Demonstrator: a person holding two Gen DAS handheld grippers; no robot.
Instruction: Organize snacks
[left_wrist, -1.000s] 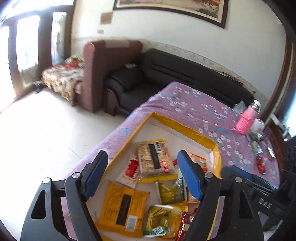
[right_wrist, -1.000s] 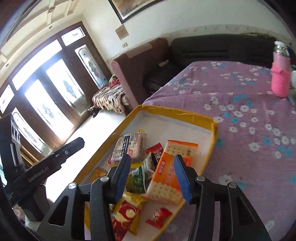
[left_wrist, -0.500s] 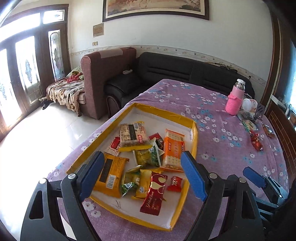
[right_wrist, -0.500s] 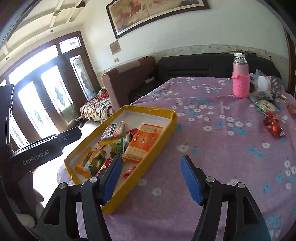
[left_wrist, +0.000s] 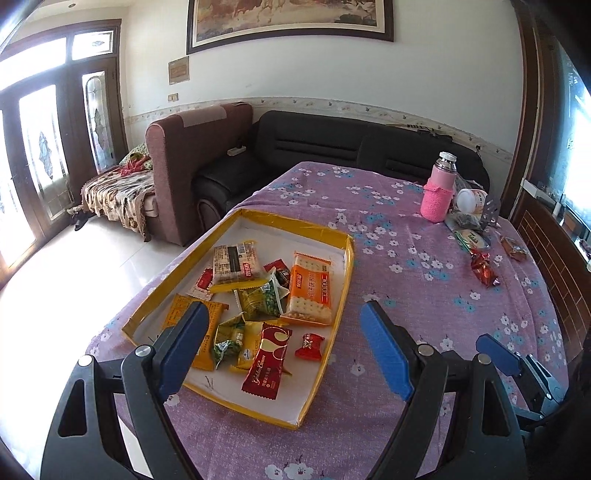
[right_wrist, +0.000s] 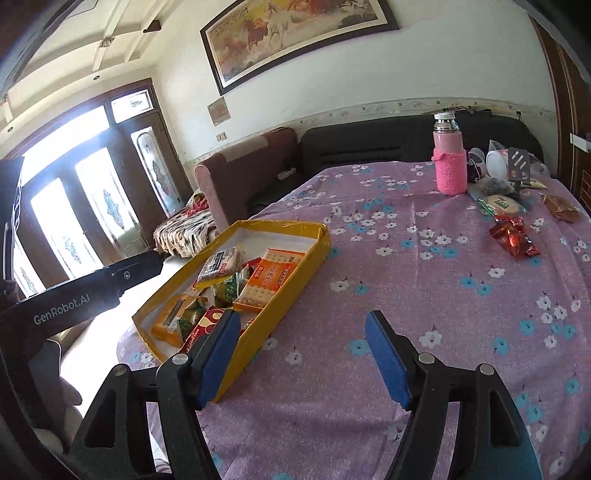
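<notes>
A yellow-rimmed tray (left_wrist: 349, 258) (right_wrist: 295, 291) lies on the purple flowered table (left_wrist: 424, 295) (right_wrist: 424, 295) and holds several snack packets, among them an orange cracker pack (left_wrist: 309, 291) (right_wrist: 271, 278) and a red wrapper (left_wrist: 266, 362). Loose snacks lie at the far right: a red wrapper (left_wrist: 483, 271) (right_wrist: 513, 236) and a green-white pack (right_wrist: 500, 205). My left gripper (left_wrist: 284, 347) is open and empty above the tray's near end. My right gripper (right_wrist: 303, 354) is open and empty over the cloth, right of the tray.
A pink bottle (left_wrist: 437, 192) (right_wrist: 448, 162), a white cup (left_wrist: 471, 195) and small clutter stand at the table's far right. A black sofa (left_wrist: 332, 147) and a brown armchair (left_wrist: 192, 162) stand behind. The table edge falls to the floor on the left.
Both grippers have pulled back and up from the tray, and the right one has opened wider. The whole tray and the table's right side now show.
</notes>
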